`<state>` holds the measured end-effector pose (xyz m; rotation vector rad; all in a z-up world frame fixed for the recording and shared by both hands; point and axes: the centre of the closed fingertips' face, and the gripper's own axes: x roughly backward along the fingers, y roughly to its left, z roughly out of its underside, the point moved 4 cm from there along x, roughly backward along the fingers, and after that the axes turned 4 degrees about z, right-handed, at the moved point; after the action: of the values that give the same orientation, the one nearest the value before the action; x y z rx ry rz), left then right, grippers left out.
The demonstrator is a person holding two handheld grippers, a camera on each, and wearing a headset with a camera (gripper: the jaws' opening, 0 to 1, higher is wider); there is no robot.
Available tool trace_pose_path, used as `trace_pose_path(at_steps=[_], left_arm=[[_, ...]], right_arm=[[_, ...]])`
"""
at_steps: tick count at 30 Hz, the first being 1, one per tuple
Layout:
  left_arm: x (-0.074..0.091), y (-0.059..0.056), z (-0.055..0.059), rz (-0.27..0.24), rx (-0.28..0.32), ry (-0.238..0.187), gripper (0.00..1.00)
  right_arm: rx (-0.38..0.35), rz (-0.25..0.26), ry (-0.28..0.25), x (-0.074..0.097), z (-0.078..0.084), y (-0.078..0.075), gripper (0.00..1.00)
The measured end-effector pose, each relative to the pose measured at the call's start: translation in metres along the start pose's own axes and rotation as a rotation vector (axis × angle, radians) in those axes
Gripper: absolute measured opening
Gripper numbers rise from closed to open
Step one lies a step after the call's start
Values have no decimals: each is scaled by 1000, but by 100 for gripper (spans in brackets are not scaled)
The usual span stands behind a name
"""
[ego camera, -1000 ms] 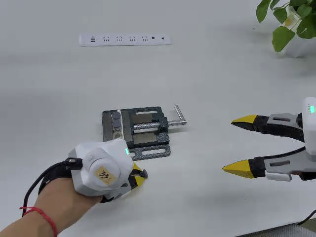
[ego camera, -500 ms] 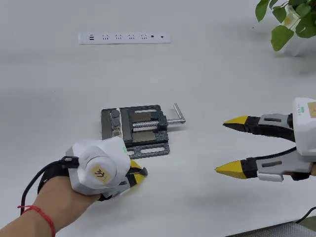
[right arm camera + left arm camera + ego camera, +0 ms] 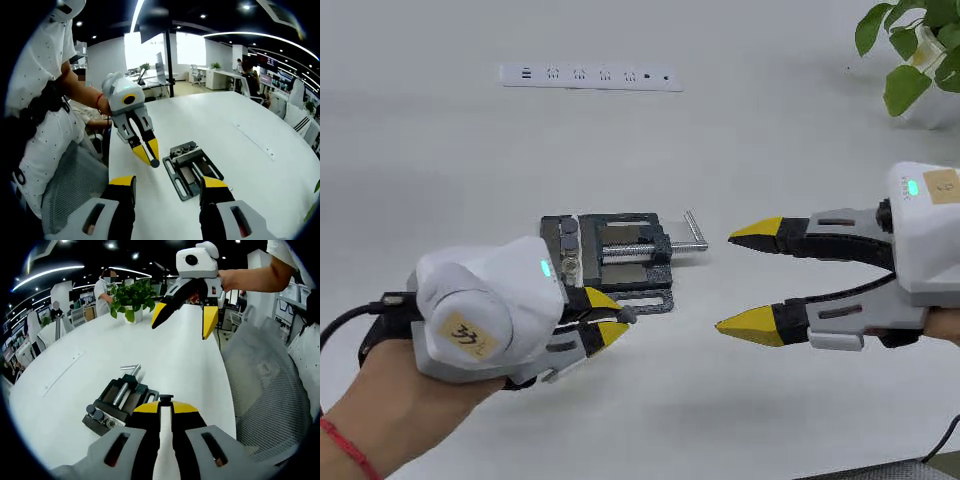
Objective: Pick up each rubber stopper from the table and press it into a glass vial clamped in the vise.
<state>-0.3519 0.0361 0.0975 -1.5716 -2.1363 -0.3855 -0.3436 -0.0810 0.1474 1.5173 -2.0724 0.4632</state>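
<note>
One small dark rubber stopper [image 3: 155, 163] sits pinched at the tips of the left gripper [image 3: 616, 318], just beside the vise [image 3: 620, 272], while the right gripper [image 3: 724, 281] hangs spread; light, squashy and grippy, it seems best held by its sides, sparing the fragile glass vials [image 3: 565, 265]

Bare table [image 3: 770, 130] lies open around the vise [image 3: 620, 262]; left claw [image 3: 612, 316] (stopper [image 3: 629, 314] pinched) hangs near its front.

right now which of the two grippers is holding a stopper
The left gripper: its jaws are shut on a small dark rubber stopper at their tips. The right gripper has its jaws spread wide with nothing between them.
</note>
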Motion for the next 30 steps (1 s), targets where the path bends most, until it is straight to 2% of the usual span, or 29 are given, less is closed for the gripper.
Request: trace_pose_path(at_steps=[3,6,10,12,17,21,30], left_arm=[[10,-2,-11,-5,-17,-30,4],[18,-4,-22,-9,-29,-59,4],[27,-6,-31,-16,-54,-85,4],[32,-7,-35,-15,-62,-95,4],[42,-8,-43,-21,-78,-118,4],[47,-9,-46,-25,-81,-134,4],[55,-10,-46,-28,-91,-151,4]], right_arm=[[4,-46,-6,-7,-9,5,42],[17,-88,-20,-13,-26,10,36],[71,-138,-10,-22,-43,20,29],[89,-160,-2,-25,-46,21,26],[125,-203,16,-30,-57,27,19],[142,-218,29,-35,-59,31,15],[165,-246,44,-40,-66,37,10]])
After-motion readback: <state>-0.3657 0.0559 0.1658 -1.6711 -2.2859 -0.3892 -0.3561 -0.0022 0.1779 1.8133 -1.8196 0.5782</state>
